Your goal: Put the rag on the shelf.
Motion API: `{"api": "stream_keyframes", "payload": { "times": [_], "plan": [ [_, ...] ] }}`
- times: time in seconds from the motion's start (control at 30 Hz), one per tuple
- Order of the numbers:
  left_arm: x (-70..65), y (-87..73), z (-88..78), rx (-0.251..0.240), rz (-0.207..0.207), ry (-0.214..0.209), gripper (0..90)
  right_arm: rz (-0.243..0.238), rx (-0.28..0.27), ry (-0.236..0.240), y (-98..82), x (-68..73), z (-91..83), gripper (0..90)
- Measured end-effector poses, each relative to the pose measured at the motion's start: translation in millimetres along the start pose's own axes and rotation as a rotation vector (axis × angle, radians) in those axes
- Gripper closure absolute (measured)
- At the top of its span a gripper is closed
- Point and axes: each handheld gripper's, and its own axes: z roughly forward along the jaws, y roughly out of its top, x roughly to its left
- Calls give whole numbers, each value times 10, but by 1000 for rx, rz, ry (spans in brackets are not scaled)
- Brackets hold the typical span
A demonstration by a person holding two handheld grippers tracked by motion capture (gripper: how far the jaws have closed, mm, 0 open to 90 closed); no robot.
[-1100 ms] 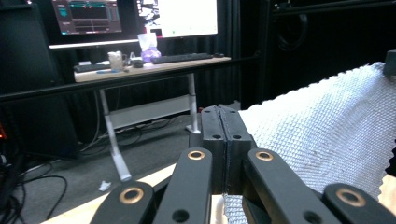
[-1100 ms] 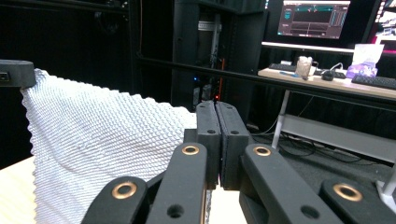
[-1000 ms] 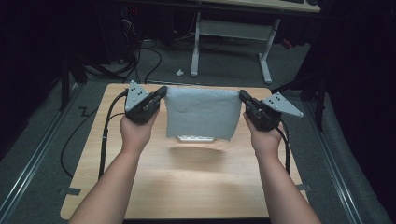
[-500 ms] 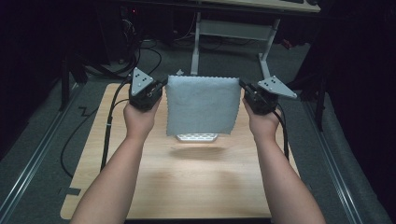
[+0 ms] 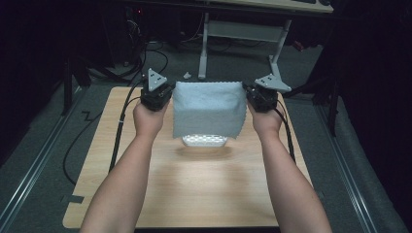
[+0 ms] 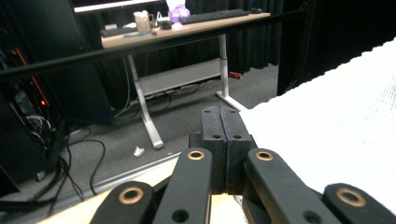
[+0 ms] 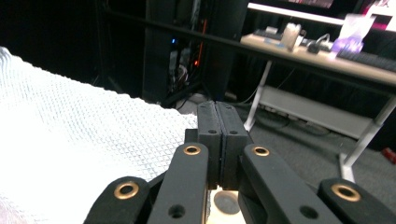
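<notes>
A pale blue-white waffle-weave cloth hangs stretched in the air between both grippers over the far half of the wooden table. My left gripper is shut on the cloth's upper left corner, my right gripper on its upper right corner. In the left gripper view the jaws are pressed together, and the cloth spreads away to the right. In the right gripper view the shut gripper pinches the cloth, which spreads left. The cloth's lower edge hangs just above the tabletop.
A small white perforated object lies on the table under the cloth's lower edge. Cables trail from both grippers along the table sides. A white-legged desk stands beyond the table, on grey carpet.
Both grippers have risen and moved away from me, lifting the cloth higher so that it hangs more upright between them.
</notes>
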Motion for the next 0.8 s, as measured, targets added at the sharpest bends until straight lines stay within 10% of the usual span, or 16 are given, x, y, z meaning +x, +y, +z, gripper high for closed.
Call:
{"api": "stream_keyframes", "payload": {
  "times": [0.8],
  "plan": [
    [-27,-721,55,161,-67,-117,896,65,134,94,-703,93,188,900]
  ]
}}
